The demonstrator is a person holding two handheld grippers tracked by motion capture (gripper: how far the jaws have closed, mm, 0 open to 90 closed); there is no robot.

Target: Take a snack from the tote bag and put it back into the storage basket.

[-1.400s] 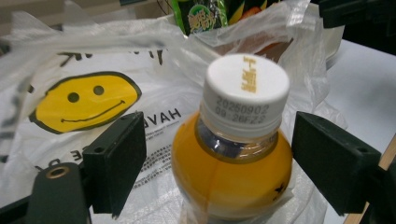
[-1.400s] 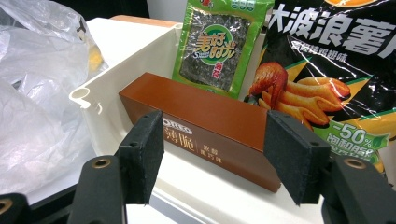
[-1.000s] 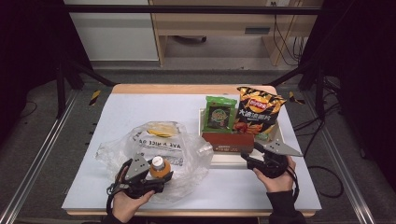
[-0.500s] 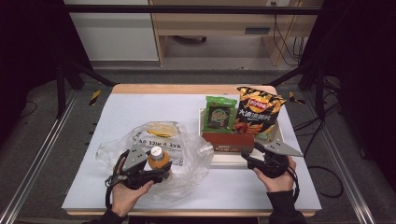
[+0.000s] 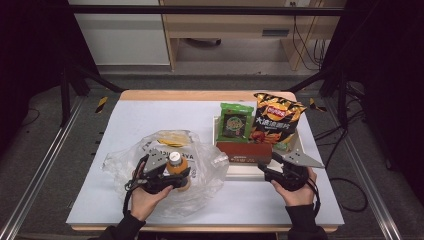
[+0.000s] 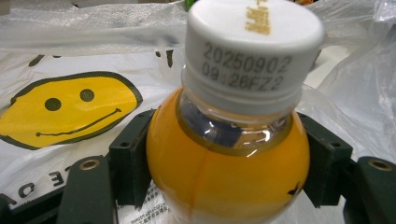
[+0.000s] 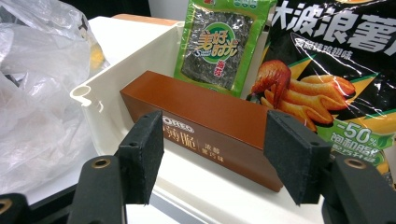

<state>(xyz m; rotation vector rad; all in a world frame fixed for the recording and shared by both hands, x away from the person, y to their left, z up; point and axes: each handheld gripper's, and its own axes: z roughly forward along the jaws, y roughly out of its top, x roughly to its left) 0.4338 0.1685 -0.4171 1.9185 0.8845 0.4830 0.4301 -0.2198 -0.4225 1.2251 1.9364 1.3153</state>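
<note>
An orange juice bottle (image 5: pixel 176 165) with a white cap (image 6: pixel 254 42) stands upright between the jaws of my left gripper (image 5: pixel 177 176). Both black pads (image 6: pixel 133 158) press on its sides, so the gripper is shut on it. The bottle hangs over a crumpled clear plastic bag (image 5: pixel 202 167) printed with a yellow smiley (image 6: pixel 70 107). My right gripper (image 5: pixel 267 169) is open with nothing between its jaws, just in front of a brown Oreo box (image 7: pixel 205 126) that lies in a white tray (image 7: pixel 107 116).
The tray (image 5: pixel 240 173) also holds a green seaweed pack (image 5: pixel 235 122) and a black chips bag (image 5: pixel 276 117), both upright behind the Oreo box (image 5: pixel 244 152). The plastic bag (image 7: pixel 37 93) lies right beside the tray's left wall. The table's front edge is close behind both hands.
My left gripper has carried the bottle away from the person and slightly right, further over the bag. The right gripper has stayed where it was.
</note>
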